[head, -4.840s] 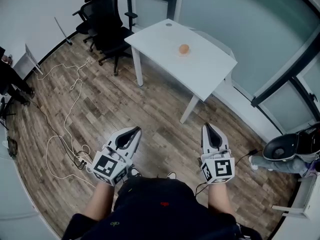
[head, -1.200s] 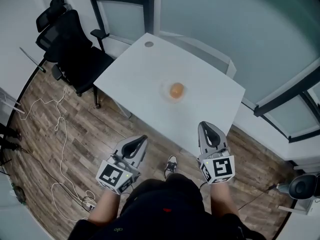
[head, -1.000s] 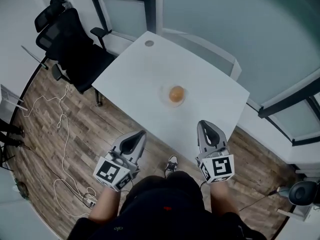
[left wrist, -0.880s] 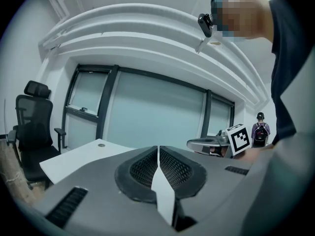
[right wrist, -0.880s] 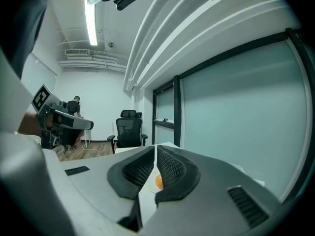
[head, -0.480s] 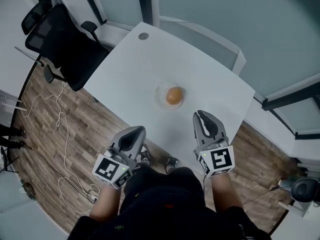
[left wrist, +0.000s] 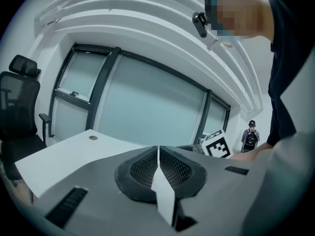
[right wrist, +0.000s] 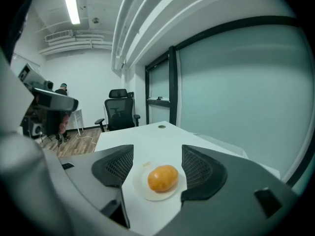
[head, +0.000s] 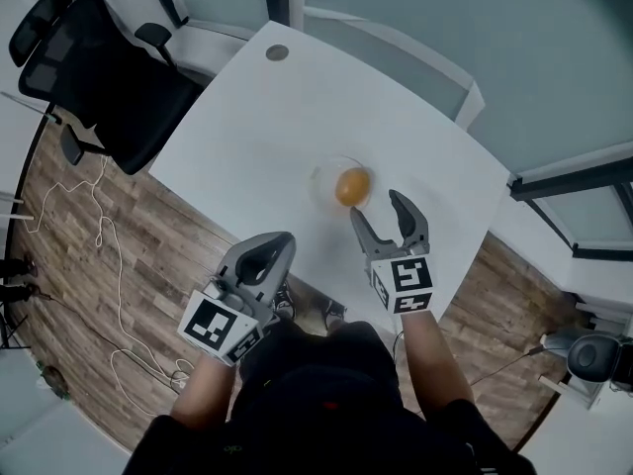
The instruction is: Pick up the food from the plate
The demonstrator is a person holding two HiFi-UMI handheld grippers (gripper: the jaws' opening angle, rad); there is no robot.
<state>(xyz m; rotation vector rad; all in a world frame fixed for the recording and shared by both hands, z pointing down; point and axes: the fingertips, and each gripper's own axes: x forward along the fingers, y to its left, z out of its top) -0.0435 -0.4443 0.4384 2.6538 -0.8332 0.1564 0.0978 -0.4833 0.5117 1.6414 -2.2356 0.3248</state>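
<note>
An orange rounded piece of food [head: 351, 186] lies on a small clear plate [head: 327, 174] in the middle of the white table [head: 247, 137]. My right gripper [head: 386, 213] hovers just short of it with its jaws opening and nothing between them. In the right gripper view the food [right wrist: 163, 178] sits on the plate [right wrist: 143, 187], framed by the two fingers but beyond them. My left gripper [head: 269, 255] stays shut near the table's front edge; its pads [left wrist: 158, 167] meet with nothing in them.
A black office chair [head: 94, 77] stands at the table's left. A round grommet [head: 277, 53] marks the table's far corner. Glass walls with dark frames [head: 564, 181] run behind the table. White cables [head: 109, 295] trail over the wooden floor on the left.
I have come closer to the table. The right gripper has moved forward over the tabletop toward the plate and its jaws have opened from shut. The left gripper has stayed shut.
</note>
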